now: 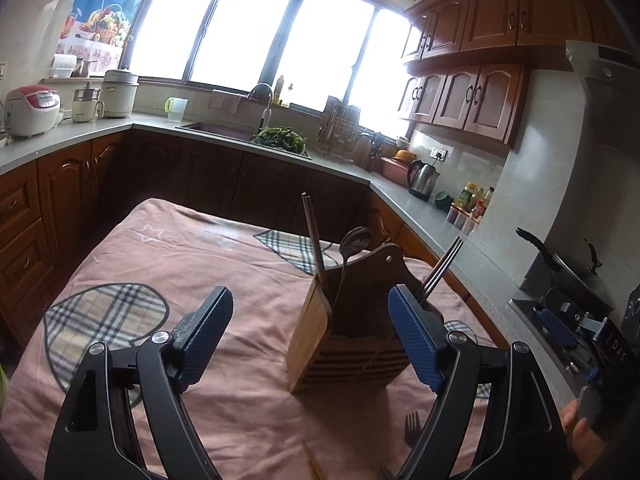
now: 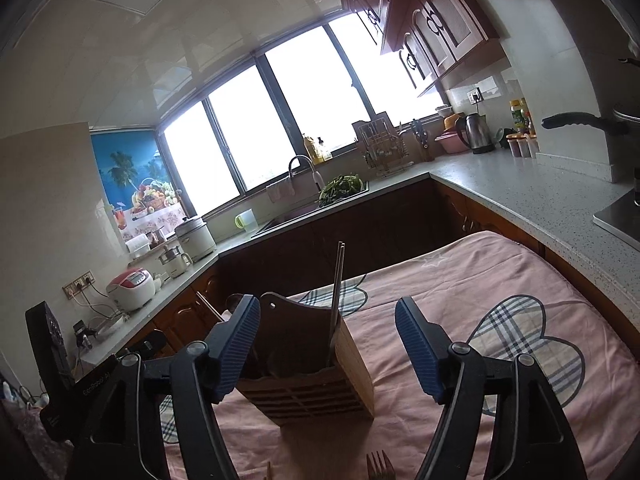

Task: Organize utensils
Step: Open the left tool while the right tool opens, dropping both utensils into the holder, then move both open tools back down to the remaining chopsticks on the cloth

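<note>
Left gripper (image 1: pixel 310 336): black linkage tongs with blue ribbed pads, jaws spread wide, nothing between them and nothing touched; held above the cloth, angled down toward the holder, whose near left corner sits between the pads in view.
Right gripper (image 2: pixel 327 346): same black-and-blue tongs, jaws wide apart and empty; it hovers low in front of the holder, the left pad overlapping the holder's left edge in the picture, contact not clear.
Hands: a bit of the person's right hand (image 1: pixel 576 428) shows at the lower right of the left wrist view, wrapped on the other gripper's body.
Dark metal fork (image 2: pixel 378 465): lies on the cloth just in front of the holder, tines pointing toward it.
Light wooden stick (image 1: pixel 314 462): lies on the cloth beside the fork, only partly in frame.
Slotted bamboo utensil holder (image 1: pixel 344 336): stands upright on the pink tablecloth with plaid hearts (image 1: pixel 208 264).
Holder contents: brown wooden chopsticks (image 1: pixel 314 236) lean in the left compartment, a dark metal spoon (image 1: pixel 352 244) in the middle, grey metal chopsticks (image 1: pixel 442 270) at the right.
Beyond: grey kitchen counter (image 1: pixel 404 200) with steel kettle (image 1: pixel 422 178).
</note>
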Action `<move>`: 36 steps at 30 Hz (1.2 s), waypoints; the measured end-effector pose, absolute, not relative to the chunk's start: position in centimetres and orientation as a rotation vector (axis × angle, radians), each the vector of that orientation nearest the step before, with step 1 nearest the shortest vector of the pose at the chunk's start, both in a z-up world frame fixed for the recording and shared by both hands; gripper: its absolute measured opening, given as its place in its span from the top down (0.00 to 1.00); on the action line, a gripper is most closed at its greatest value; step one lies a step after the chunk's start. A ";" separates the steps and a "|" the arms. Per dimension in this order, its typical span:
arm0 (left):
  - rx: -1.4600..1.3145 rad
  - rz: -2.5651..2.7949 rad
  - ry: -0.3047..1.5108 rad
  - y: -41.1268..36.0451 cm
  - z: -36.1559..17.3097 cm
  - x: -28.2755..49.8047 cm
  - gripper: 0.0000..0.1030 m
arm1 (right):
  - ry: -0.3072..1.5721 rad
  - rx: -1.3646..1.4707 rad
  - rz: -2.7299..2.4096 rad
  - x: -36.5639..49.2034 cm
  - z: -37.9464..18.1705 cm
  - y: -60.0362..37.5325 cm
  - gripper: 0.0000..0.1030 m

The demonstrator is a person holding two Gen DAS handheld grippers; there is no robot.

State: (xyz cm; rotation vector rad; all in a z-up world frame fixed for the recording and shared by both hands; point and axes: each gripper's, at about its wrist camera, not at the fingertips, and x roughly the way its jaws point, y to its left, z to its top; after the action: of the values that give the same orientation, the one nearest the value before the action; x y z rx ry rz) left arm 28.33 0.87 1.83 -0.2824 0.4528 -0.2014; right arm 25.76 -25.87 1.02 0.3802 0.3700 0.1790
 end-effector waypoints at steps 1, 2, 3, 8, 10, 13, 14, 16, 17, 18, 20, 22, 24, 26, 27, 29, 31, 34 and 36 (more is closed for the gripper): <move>-0.283 -0.193 0.474 1.2 1.5 27.9 0.20 | 0.378 0.381 0.183 25.2 0.9 -25.8 0.30; -0.284 -0.185 0.496 1.6 1.0 27.4 0.20 | 0.385 0.380 0.185 24.6 0.7 -25.7 0.30; -0.286 -0.178 0.517 2.0 0.5 27.0 0.20 | 0.393 0.379 0.187 24.0 0.5 -25.7 0.30; -0.291 -0.157 0.611 3.0 -1.9 24.6 0.20 | 0.432 0.385 0.197 21.5 -0.4 -25.5 0.30; -0.293 -0.153 0.638 3.2 -2.7 23.7 0.20 | 0.448 0.385 0.200 20.6 -0.8 -25.4 0.30; -0.303 -0.149 0.676 3.6 -3.6 22.7 0.20 | 0.469 0.373 0.198 19.3 -1.4 -25.2 0.30; -0.305 -0.148 0.686 3.6 -4.0 22.3 0.20 | 0.476 0.369 0.195 18.9 -1.6 -25.1 0.30; -0.306 -0.150 0.710 3.6 -4.5 21.7 0.20 | 0.489 0.365 0.197 18.1 -2.1 -25.1 0.30; -0.305 -0.152 0.720 3.5 -4.8 21.4 0.21 | 0.494 0.364 0.195 17.6 -2.4 -25.1 0.30; -0.302 -0.155 0.730 3.4 -5.0 21.1 0.21 | 0.500 0.362 0.195 17.2 -2.6 -25.1 0.30; -0.293 -0.161 0.746 3.1 -5.5 20.5 0.20 | 0.515 0.361 0.194 16.5 -3.2 -25.1 0.30; -0.283 -0.167 0.759 2.7 -6.1 20.0 0.20 | 0.531 0.361 0.193 16.1 -3.8 -25.1 0.30; -0.274 -0.170 0.776 2.4 -6.6 19.6 0.20 | 0.547 0.360 0.191 15.6 -4.3 -25.0 0.30; -0.270 -0.175 0.795 2.0 -7.3 19.4 0.20 | 0.561 0.363 0.189 15.2 -4.8 -25.1 0.30; -0.266 -0.177 0.806 1.8 -7.6 19.4 0.20 | 0.567 0.364 0.188 15.0 -5.1 -25.1 0.30; -0.255 -0.179 0.826 1.4 -8.1 19.4 0.20 | 0.578 0.363 0.188 14.8 -5.5 -25.2 0.30; -0.246 -0.182 0.841 1.0 -8.5 19.4 0.21 | 0.586 0.361 0.187 14.7 -5.8 -25.0 0.30; -0.222 -0.185 0.861 0.3 -9.0 19.7 0.21 | 0.594 0.361 0.188 14.6 -6.2 -24.9 0.30; -0.208 -0.193 0.876 -0.2 -9.3 19.9 0.21 | 0.600 0.365 0.190 14.7 -6.4 -24.8 0.30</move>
State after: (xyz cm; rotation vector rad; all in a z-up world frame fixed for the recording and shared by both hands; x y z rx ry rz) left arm 19.90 -0.22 -9.35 -0.2077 0.8758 -0.1933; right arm 14.68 -24.84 -6.39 0.3646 0.6002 0.1902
